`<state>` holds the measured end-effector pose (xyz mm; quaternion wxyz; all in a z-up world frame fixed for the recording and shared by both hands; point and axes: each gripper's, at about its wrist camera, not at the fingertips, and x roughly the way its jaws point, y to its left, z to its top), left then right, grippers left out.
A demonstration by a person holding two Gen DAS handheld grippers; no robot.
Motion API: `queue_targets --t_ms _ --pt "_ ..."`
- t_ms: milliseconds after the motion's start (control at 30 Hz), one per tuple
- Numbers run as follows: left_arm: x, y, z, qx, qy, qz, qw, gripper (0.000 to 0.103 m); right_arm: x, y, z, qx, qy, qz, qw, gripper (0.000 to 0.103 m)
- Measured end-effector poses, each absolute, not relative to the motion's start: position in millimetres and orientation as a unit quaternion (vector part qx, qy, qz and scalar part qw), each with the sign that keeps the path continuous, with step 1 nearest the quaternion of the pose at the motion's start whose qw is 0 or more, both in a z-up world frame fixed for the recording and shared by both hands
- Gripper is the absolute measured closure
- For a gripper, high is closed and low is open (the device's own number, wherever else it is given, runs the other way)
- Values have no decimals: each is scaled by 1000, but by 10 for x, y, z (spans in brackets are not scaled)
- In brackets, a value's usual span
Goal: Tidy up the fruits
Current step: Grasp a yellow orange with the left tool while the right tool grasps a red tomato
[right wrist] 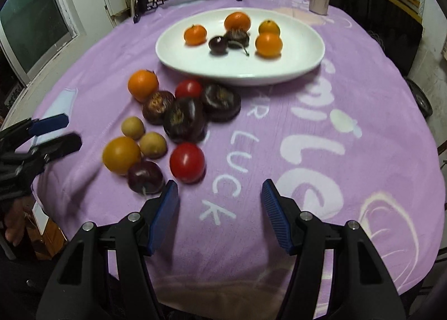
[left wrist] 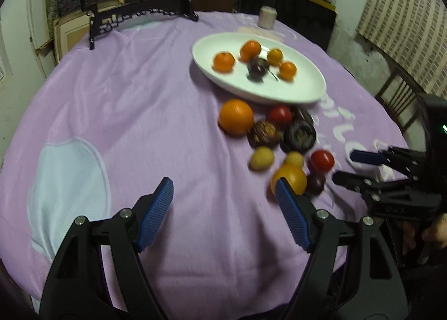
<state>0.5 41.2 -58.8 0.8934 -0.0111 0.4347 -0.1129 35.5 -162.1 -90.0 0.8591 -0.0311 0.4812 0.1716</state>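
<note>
**Visitor:** Standing beside the table, what do you see of the fruit?

**Onlooker:** A white oval plate [right wrist: 301, 57] sits at the far side of a purple cloth [right wrist: 321, 96]. Four small oranges and two dark fruits already lie in it. The loose fruit is heaped on the cloth just in front of the plate: an orange [right wrist: 143, 85], three dark wrinkled fruits, two red tomatoes, two small tan fruits, a yellow-orange fruit [right wrist: 121, 154] and a dark plum [right wrist: 145, 177].

**Visitor:** And the two claws?

**Onlooker:** Both stand with fingers apart and hold nothing. The right gripper [right wrist: 220, 209] hovers low at the near edge, with the plum and the nearer red tomato [right wrist: 187, 162] just ahead of its left finger. The left gripper [left wrist: 224, 209] hovers on the other side of the heap, its right finger in front of the yellow-orange fruit.

**Visitor:** How should the next pick go?

**Onlooker:** I would judge the tomato the easiest for the right claw, since it lies at the outer edge of the heap. Centre it between the fingers first, come down straight, and close gently, because it looks soft and round and could roll or bruise. Keep clear of the plum beside it, then carry it to a bare patch of the plate.
</note>
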Motion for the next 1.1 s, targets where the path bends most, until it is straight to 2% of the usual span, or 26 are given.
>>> queue_targets --t_ms 200,233,267,400,767,867,967,1000,1033,1067,1100 --pt "-34 275 -655 -1 444 -127 887 26 410 -1406 -973 -52 461 187 866 40" --pt "-34 258 -657 1 444 -128 887 26 410 -1366 -980 -59 457 190 867 47" --pt "-40 245 -661 2 445 -129 886 26 400 -1312 -978 -71 450 196 868 61" --pt "-28 187 -696 6 452 -134 882 26 430 -1251 -974 -77 444 212 867 73" --pt "112 13 -818 14 460 -139 877 28 356 -1590 -862 -29 446 181 876 74" --pt "196 -67 -880 19 464 -137 875 37 332 -1642 -866 -18 446 185 875 74" --pt "275 -134 -907 20 460 -134 878 40 332 -1671 -881 -9 448 186 874 74" --pt "290 -152 -907 22 459 -134 878 49 333 -1671 -884 -7 449 187 874 74" --pt "295 -165 -898 19 458 -138 878 63 327 -1676 -884 -7 449 187 874 74" --pt "290 -175 -886 15 458 -144 877 67 317 -1686 -877 -6 447 187 874 74" --pt "273 -183 -867 19 454 -140 880 67 306 -1691 -869 -6 446 187 875 74"
